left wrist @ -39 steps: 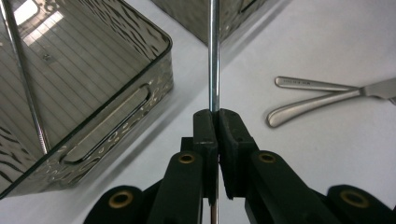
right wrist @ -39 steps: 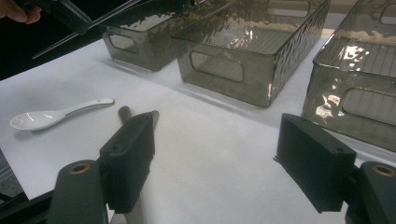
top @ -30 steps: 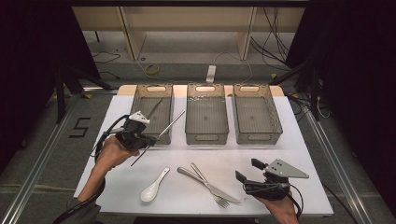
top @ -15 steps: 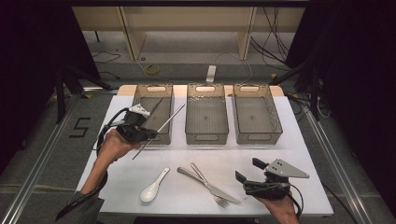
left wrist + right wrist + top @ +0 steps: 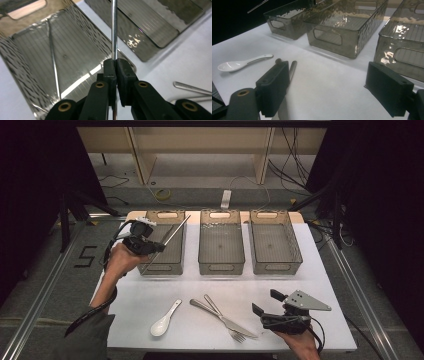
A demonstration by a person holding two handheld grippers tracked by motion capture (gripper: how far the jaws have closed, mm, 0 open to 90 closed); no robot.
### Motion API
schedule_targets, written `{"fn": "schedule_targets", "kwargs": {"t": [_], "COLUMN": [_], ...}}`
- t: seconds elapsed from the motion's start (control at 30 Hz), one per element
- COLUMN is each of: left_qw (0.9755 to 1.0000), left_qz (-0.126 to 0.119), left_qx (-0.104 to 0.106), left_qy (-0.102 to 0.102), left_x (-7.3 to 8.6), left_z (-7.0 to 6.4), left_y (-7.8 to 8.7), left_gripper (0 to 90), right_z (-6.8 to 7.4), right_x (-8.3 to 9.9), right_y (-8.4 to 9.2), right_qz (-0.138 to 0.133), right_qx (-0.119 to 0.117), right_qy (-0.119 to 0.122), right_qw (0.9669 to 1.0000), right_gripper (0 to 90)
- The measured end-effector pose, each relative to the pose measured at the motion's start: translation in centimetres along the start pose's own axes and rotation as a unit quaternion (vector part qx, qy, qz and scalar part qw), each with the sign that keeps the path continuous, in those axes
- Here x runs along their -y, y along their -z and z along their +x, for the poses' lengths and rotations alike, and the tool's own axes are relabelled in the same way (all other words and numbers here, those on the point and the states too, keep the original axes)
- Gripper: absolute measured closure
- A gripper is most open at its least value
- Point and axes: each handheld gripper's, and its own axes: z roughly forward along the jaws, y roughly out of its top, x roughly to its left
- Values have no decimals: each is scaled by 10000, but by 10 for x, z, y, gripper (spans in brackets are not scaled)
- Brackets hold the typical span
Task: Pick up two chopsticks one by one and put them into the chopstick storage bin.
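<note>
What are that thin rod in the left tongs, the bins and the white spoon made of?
The thin rod looks like polished metal: silvery, with a bright streak along it. The bins, going by the nearest-left one, seem smoky translucent plastic, since the ribbed floor shows through rippled, glossy walls. The white spoon looks like glazed ceramic or glossy plastic; its shine alone cannot settle which.

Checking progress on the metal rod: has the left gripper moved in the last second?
Yes. The left gripper, shut on the metal rod, moved up the picture, toward and partly over the leftmost bin.
</note>
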Motion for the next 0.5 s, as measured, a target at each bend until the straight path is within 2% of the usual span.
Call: {"fn": "schedule_targets", "kwargs": {"t": [0.1,0.23,0.43,0.5], "left_qw": [9999,9994,9973,9965], "left_qz": [-90,-140,-329,-360], "left_qx": [-122,-226,-306,-385], "left_qy": [54,226,583,642], "left_x": [-7,-12,-9,-7], "left_z": [7,19,41,46], "left_y": [-1,-6,-15,-18], "left_gripper": [853,853,853,853], "right_z": [0,0,0,0], "right_x": [0,0,1,1], "right_y": [0,0,-1,-1], "right_qz": [0,8,43,48], "right_qx": [-1,-9,-30,-34], "right_qy": [-2,12,8,6], "right_qw": [10000,10000,10000,10000], "right_gripper": [204,206,207,207]}}
